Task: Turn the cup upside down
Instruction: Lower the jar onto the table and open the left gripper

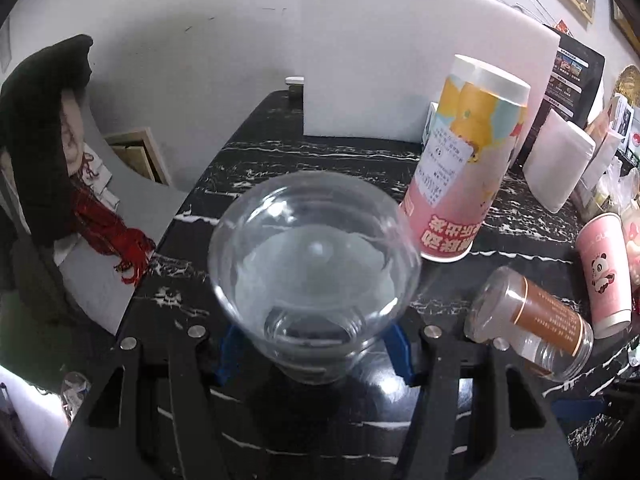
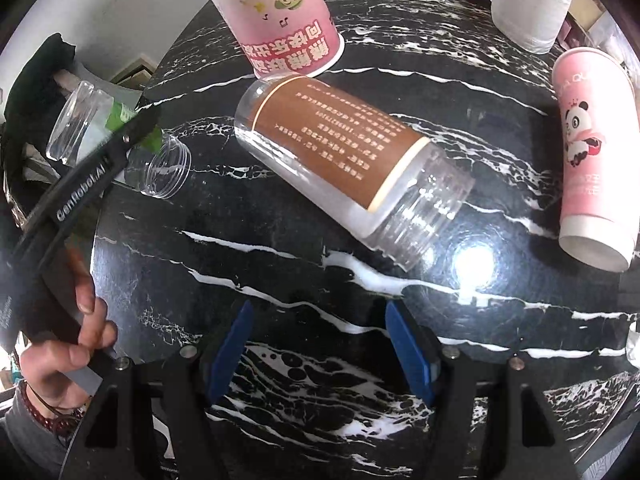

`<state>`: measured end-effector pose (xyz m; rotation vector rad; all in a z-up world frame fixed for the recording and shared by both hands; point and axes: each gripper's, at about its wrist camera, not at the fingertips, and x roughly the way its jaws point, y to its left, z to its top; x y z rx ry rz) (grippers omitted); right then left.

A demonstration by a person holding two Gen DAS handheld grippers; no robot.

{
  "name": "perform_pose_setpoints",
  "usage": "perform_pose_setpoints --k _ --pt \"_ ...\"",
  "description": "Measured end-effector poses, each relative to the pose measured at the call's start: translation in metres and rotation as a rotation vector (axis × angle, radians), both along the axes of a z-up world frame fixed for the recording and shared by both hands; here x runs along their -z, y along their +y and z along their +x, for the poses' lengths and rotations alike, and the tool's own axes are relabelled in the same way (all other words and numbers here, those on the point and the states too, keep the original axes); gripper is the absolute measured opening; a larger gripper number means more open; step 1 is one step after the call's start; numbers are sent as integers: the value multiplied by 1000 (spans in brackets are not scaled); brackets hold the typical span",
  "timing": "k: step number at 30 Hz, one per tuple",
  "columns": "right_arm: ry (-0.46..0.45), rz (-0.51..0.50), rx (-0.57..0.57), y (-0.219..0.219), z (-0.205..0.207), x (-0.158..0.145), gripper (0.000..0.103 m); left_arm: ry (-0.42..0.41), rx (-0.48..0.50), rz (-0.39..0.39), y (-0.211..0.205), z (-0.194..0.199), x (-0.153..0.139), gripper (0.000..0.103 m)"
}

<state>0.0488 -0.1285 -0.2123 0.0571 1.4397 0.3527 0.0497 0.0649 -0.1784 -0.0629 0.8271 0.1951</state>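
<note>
My left gripper (image 1: 314,354) is shut on a clear plastic jar (image 1: 312,264), held off the black marble table (image 1: 320,152). Its round end fills the middle of the left wrist view. From the right wrist view this jar (image 2: 160,164) has a green label and hangs tilted, its threaded mouth pointing down to the right, with the left gripper (image 2: 136,128) across its middle. My right gripper (image 2: 320,352) is open with nothing between its blue pads, over bare table. A clear jar with a brown label (image 2: 340,160) lies on its side ahead of it.
A tall pink paper cup (image 2: 280,12) stands upside down at the back. A pink panda cup (image 2: 592,152) is at the right. White foam board (image 1: 400,60) and a paper roll (image 2: 528,8) line the back. A hand (image 2: 80,340) holds the left gripper. The table's edge runs along the left.
</note>
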Motion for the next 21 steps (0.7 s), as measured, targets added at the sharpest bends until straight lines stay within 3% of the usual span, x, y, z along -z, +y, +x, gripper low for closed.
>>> perform_pose_setpoints --k 9,12,15,19,21 --pt "-14 3 -1 0 -4 -5 70 19 10 -15 2 -6 -7 59" --pt "-20 2 -4 -1 -8 -8 70 59 3 -16 2 -3 -8 73" --pt "-31 2 -6 -1 -13 -16 70 79 -6 -20 5 -5 -13 76" --pt "-49 8 -6 -1 -18 -31 70 121 -18 -20 8 -9 -25 89" --pt "-56 13 -2 0 -21 -38 70 134 -11 -18 10 -13 -33 90"
